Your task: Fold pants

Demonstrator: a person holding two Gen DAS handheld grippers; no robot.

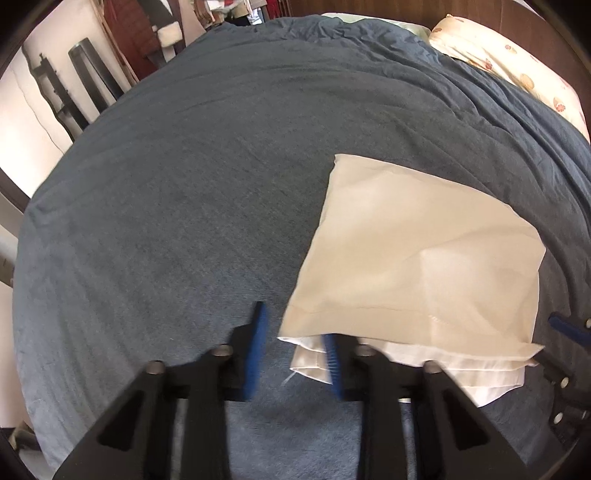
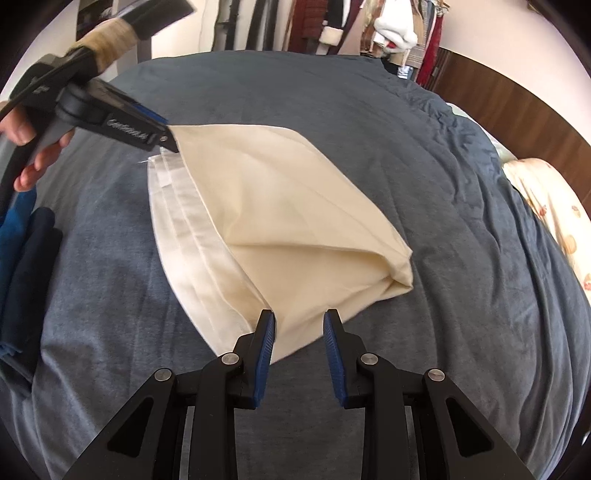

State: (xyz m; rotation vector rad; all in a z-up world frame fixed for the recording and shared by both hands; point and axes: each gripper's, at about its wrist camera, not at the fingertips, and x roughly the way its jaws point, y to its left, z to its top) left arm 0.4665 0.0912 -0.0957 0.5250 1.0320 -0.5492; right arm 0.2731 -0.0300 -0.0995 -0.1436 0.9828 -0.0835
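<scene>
Cream pants (image 1: 417, 236) lie folded into a flat packet on the blue-grey bedspread (image 1: 184, 184), with whiter layers showing along the near edge. My left gripper (image 1: 293, 321) stands at the packet's near left corner, jaws apart. One finger is tucked under the top layer and the other sits beside the cloth, not pressing it. From the right wrist, the left gripper (image 2: 168, 138) meets that corner of the pants (image 2: 288, 206). My right gripper (image 2: 300, 315) is open over the opposite near corner, cloth showing between its fingers. Its blue pad also shows at the right edge (image 1: 565, 325).
A floral pillow (image 2: 546, 206) and a wooden headboard (image 2: 498, 99) lie to the right. Dark blue folded clothes (image 2: 26, 258) sit at the left bed edge. Hanging garments (image 2: 332, 22) line the far wall. A person's hand (image 2: 33, 147) holds the left gripper.
</scene>
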